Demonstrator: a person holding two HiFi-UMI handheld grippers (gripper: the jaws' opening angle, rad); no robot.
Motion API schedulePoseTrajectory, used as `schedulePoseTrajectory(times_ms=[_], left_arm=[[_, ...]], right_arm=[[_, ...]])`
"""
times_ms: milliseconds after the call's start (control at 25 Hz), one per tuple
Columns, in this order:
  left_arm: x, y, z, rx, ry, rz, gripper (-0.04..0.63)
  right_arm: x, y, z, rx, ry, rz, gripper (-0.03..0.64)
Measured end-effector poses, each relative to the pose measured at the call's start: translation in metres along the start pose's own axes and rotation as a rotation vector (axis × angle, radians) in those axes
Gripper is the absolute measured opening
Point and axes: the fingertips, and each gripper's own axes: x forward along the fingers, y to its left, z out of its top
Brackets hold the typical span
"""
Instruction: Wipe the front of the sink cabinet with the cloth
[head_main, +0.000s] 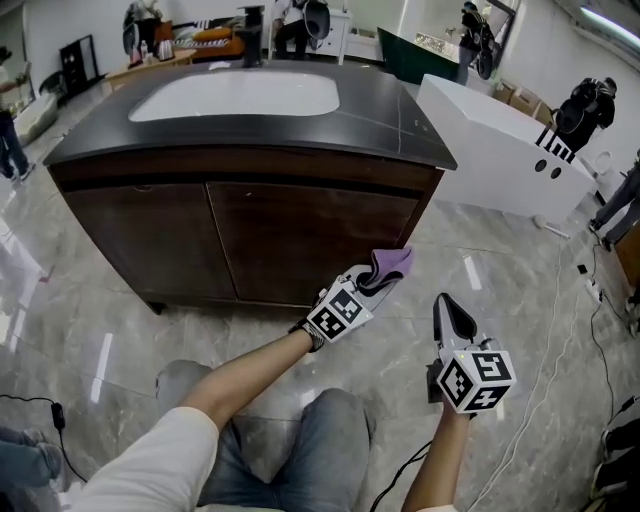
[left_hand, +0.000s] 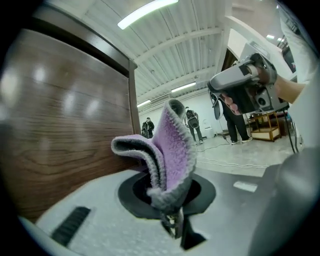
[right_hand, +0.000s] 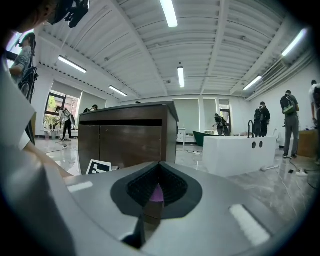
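The left gripper (head_main: 378, 283) is clenched on the purple cloth (head_main: 392, 263), its jaws pinching the cloth's lower, bunched end. The rest of the cloth stands up past the jaw tips as a folded flap with a grey edge. In the left gripper view the cloth (left_hand: 172, 145) rises between the jaws just beside the dark wood front of the sink cabinet (left_hand: 60, 115); whether it touches the wood cannot be told.

From the head view, cloth and left gripper sit low in front of the sink cabinet (head_main: 300, 230), near the lower right corner of its right door. The white basin (head_main: 240, 97) lies in the dark countertop above.

The right gripper (head_main: 452, 305) is held apart to the right over the grey marble floor (head_main: 90, 330), away from the cloth. Its jaws are pressed together with nothing grasped, pointing toward the cabinet.
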Motion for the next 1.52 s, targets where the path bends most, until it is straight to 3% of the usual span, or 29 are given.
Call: schedulePoseTrajectory(times_ms=[240,920,1520], left_arm=[[-0.021,0.039,-0.015,-0.031,0.032,0.109,0.044],[-0.108,0.086,-0.035,-0.022,0.099,0.226,0.044],[-0.212,0.141,-0.051,-0.089,0.129,0.423,0.046]], right_arm=[[0.027,0.027,0.009,-0.016,-0.003,0.068,0.008],[0.103,0.111,0.031,-0.038,-0.013,0.297,0.008],[0.138,0.198,0.043,-0.065,-0.018,0.498,0.008]])
